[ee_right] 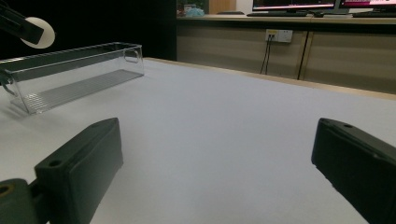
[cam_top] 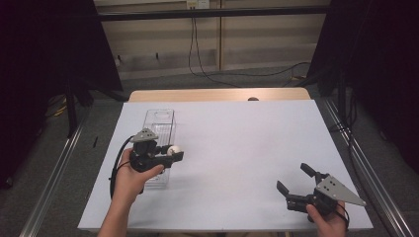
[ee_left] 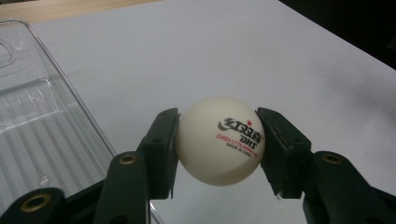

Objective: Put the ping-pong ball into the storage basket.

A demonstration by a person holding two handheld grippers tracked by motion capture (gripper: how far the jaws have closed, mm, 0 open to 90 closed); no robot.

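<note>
White and smooth, the ball sat pinched between the two pads of the left claw, held in the air beside the clear bin at the left of the bench. In the left gripper view the pads met the ball at its sides, on curved, slick shell. The likely trouble was a slip: any squeeze off centre or a jolt could have popped the ball out, and it would probably have bounced and rolled off the bench. A drop from too high over the bin might also have bounced it back out. The right claw rested low near the bench's right front, jaws spread and empty.
</note>
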